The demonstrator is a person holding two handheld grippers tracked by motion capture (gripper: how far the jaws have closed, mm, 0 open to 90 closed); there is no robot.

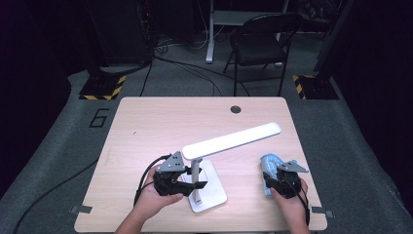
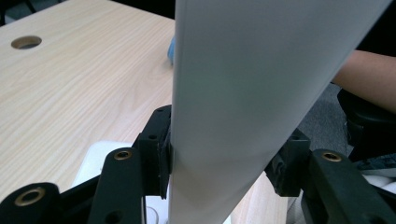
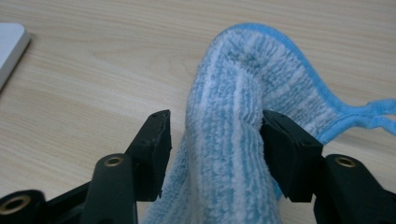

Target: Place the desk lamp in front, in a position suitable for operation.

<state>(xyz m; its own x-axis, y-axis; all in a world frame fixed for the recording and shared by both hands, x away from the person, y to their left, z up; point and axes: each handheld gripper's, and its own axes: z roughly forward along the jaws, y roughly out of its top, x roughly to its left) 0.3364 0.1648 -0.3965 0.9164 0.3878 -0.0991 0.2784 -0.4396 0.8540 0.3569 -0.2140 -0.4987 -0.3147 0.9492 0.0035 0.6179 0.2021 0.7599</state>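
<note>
A white desk lamp [image 1: 233, 139] stands on its flat base [image 1: 212, 196] at the table's near middle, with its long head slanting up to the right. My left gripper [image 1: 194, 184] comes in from the left and is shut on the lamp's stem [image 2: 224, 140], with a pad pressed on each side. A blue and white striped cloth [image 1: 268, 165] lies bunched at the near right. My right gripper [image 1: 270, 183] straddles the cloth [image 3: 243, 84]. One pad touches the fabric, and a narrow gap shows at the other.
The wooden table [image 1: 146, 126] has a round cable hole [image 1: 235, 109] at the back. A folding chair [image 1: 263, 44], stands and floor cables lie beyond the far edge. A corner of the lamp's base [image 3: 9, 46] shows in the right gripper view.
</note>
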